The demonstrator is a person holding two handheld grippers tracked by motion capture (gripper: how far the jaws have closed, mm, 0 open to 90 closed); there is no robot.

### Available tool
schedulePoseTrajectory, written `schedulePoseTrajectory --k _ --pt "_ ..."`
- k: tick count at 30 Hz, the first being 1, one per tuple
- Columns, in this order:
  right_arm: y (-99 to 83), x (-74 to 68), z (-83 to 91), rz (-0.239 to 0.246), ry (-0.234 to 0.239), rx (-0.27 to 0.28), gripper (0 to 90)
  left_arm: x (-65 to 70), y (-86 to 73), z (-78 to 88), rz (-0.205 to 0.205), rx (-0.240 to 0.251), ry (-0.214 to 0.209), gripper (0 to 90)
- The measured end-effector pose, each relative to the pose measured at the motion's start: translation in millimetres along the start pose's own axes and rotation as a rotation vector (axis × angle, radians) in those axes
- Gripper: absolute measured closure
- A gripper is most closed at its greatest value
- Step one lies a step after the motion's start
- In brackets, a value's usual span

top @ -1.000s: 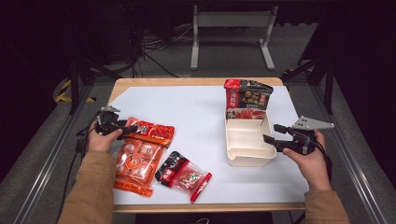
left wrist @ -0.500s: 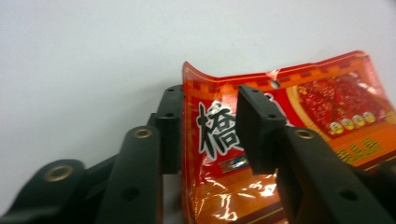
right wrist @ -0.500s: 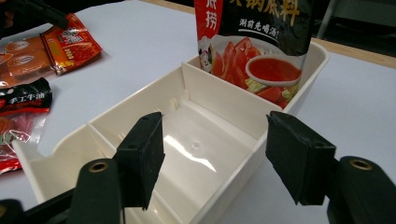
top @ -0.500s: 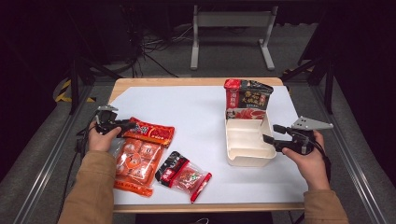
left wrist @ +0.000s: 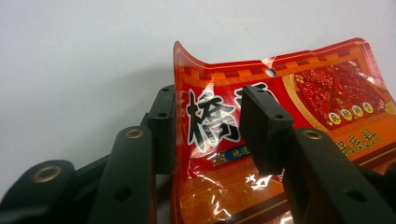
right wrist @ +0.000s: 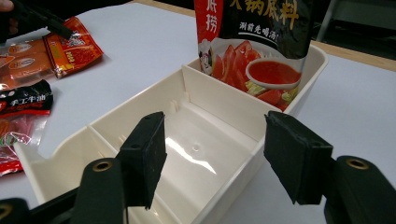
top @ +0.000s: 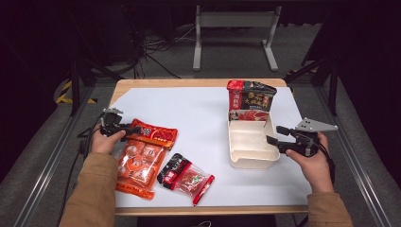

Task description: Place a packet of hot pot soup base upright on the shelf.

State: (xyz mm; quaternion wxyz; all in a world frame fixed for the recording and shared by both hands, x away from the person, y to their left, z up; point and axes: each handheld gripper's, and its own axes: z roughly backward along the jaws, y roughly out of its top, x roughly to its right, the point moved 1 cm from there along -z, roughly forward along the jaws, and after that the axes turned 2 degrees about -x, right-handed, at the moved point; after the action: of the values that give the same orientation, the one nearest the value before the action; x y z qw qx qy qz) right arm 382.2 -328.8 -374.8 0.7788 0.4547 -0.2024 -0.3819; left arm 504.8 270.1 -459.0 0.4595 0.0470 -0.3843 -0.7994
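White table (top: 198, 113), wooden edges, dark room, metal stand behind. Left gripper (top: 124, 128) near left edge, jaws astride lifted red sauce packet (top: 153, 134), just reopening slightly; pad contact unclear. Right gripper (top: 274, 135) released, jaws astride cream divided tray (top: 248, 156) right wall. Black pouch (top: 249, 99) upright in far compartment, base hidden.

Four food packets are showing: one red packet (top: 153, 133) lying at the left, one orange packet (top: 138, 163) lying under it, one black-and-red packet (top: 185, 177) lying near the front edge, and one tall black-and-red packet (top: 249, 100) standing in a tray. One cream tray (top: 249, 151) is sitting on one white table (top: 198, 113), and two grippers (top: 116, 126) (top: 295, 139) are being held by two hands
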Motion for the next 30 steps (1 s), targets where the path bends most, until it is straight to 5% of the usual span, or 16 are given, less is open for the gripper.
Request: schedulePoseTrajectory --k 5,11,30 --pt "-0.1 0.1 -0.1 0.002 0.000 0.000 39.7 -0.5 -0.5 0.7 -0.008 -0.006 0.013 76.8" --pt "-0.1 -0.3 0.2 0.003 0.009 0.001 44.6 -1.9 -1.8 0.9 -0.021 0.009 0.024 85.8" --pt "3.3 -1.2 1.0 -0.006 0.030 0.018 53.0 9.4 5.1 36.9 -0.023 0.105 0.034 90.0"
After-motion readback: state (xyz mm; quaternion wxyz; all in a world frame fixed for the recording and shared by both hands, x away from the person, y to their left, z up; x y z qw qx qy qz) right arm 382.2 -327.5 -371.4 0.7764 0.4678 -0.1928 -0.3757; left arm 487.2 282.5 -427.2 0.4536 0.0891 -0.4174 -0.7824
